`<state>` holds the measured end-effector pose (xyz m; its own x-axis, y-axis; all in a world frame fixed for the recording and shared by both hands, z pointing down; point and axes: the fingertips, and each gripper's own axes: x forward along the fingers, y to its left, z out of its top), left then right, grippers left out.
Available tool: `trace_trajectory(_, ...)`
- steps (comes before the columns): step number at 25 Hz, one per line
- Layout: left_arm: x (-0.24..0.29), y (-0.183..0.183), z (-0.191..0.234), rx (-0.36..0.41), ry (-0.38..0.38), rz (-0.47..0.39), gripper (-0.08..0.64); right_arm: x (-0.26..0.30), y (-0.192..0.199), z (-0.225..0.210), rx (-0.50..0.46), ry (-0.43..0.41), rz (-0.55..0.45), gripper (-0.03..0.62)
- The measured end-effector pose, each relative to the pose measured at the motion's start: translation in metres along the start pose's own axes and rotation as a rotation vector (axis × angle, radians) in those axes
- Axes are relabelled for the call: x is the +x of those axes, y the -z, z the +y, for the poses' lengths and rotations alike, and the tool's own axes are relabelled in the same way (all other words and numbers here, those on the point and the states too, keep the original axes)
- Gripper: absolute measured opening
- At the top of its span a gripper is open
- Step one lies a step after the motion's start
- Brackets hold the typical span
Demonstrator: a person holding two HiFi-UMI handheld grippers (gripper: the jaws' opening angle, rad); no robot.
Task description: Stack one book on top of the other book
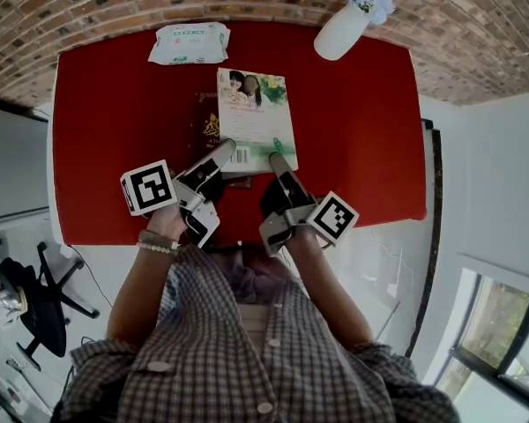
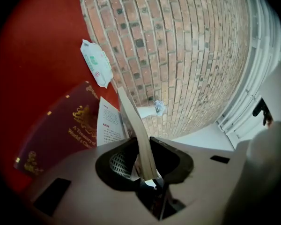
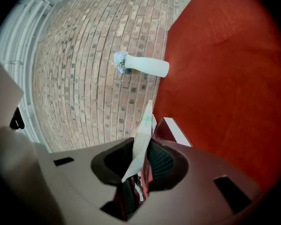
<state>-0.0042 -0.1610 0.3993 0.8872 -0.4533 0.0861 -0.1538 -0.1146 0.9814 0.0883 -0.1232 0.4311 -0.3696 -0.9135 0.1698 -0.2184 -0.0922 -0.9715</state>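
Note:
A light-covered book [image 1: 254, 113] hangs just above the red table [image 1: 361, 139], and both grippers hold it by its near edge. My left gripper [image 1: 227, 148] is shut on the near left corner, my right gripper [image 1: 278, 159] on the near right corner. A dark red book [image 1: 204, 117] with gold print lies flat on the table, partly under the light book's left side. In the left gripper view the light book's edge [image 2: 136, 125] runs up between the jaws, with the dark red book [image 2: 61, 130] below left. The right gripper view shows the same book [image 3: 143, 135] pinched edge-on.
A pack of wet wipes [image 1: 189, 42] lies at the table's far left edge. A white vase [image 1: 342, 29] with pale flowers stands at the far right, against the brick wall. An office chair [image 1: 35, 298] stands on the floor to the left.

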Motion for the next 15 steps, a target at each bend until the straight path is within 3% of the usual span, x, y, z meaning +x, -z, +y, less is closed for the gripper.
trace_trajectory(15, -0.054, -0.033, 0.066, 0.072, -0.184, -0.002, 0.089, 0.031, 0.081, -0.033, 0.093, 0.188, 0.119, 0.095)
